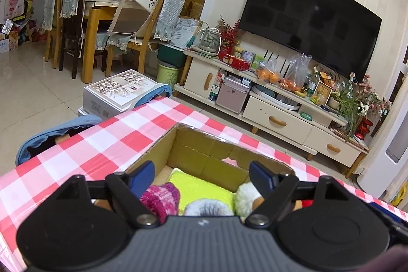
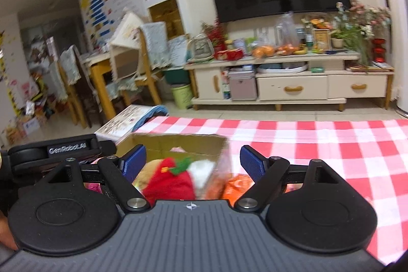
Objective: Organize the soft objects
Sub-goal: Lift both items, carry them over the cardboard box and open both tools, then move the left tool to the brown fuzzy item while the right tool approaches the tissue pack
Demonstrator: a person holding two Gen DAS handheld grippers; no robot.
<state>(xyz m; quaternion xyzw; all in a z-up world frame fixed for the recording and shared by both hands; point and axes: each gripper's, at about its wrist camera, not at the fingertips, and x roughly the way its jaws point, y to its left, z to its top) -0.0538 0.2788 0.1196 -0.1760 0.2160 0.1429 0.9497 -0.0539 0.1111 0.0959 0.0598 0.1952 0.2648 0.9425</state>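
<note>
An open cardboard box [image 1: 204, 142] holds a pink knit piece [image 1: 160, 198], yellow-green cloth [image 1: 199, 188] and fluffy white toys [image 1: 246, 198].

The right gripper [image 2: 192, 161] hangs with jaws wide apart, nothing pressed between them. Below it lies a red plush [image 2: 169, 182] in the box [image 2: 178, 142] at 12 o'clock. An orange bag [image 2: 236, 186] sits at 2 o'clock on the checked cloth [image 2: 331, 142].

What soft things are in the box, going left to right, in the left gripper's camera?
Pink knitted thing → yellow-green cloth → grey fluffy ball → white fluffy toy, all in the cardboard box.
</note>
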